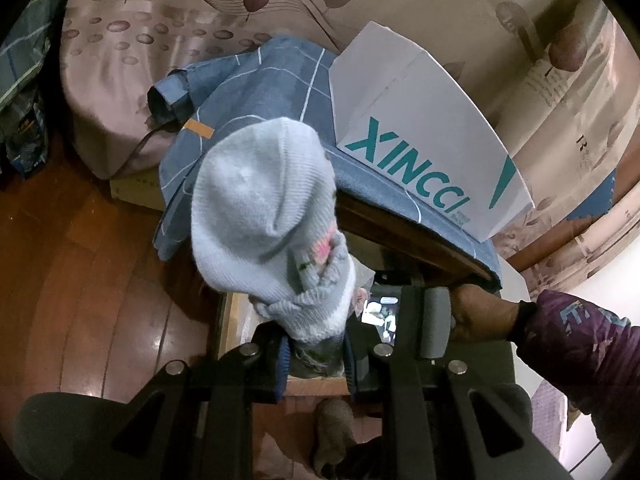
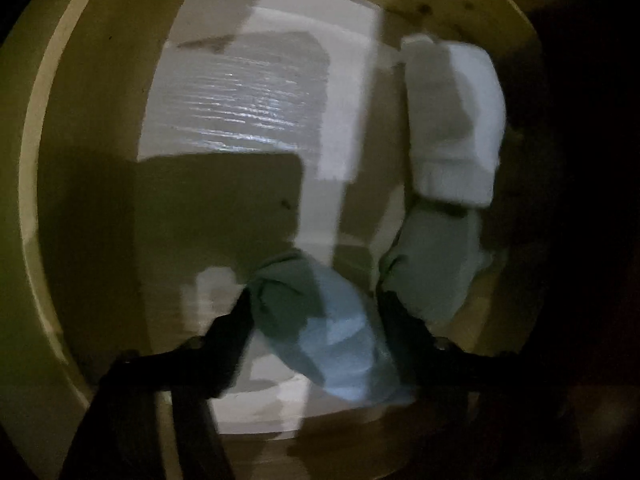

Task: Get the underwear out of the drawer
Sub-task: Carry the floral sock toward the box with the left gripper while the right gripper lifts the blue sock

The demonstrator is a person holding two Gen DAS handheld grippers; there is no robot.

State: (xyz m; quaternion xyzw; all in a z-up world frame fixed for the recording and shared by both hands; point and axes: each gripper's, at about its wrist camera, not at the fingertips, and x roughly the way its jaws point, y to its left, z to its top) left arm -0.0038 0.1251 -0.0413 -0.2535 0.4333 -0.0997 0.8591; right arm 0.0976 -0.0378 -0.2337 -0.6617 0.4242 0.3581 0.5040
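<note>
Right wrist view looked down into the open drawer [image 2: 100, 184], where the right gripper [image 2: 316, 320] had its fingers set either side of a rolled blue garment [image 2: 332, 344] at six o'clock; the picture was blurred, and whether the pads were pressing on the cloth could not be told. Two more pale rolls lay against the drawer wall, a white one [image 2: 452, 120] at two o'clock and a greenish one [image 2: 432, 264] just below it, touching it. Judged risks: the right finger stood just beside the greenish roll and might catch it, dragging out two pieces at once; a shallow bite on the blue roll might let it unroll or slip back on lifting. Left wrist view showed the left gripper [image 1: 316, 356] with fingers clamped on a pale knitted garment [image 1: 260, 216], held up above the drawer and in front of the cloth-covered counter [image 1: 400, 188] carrying a white box [image 1: 432, 128]. That garment hung loose beyond the fingers and, in my judgement, could brush the box or slide free if the hold relaxed.
</note>
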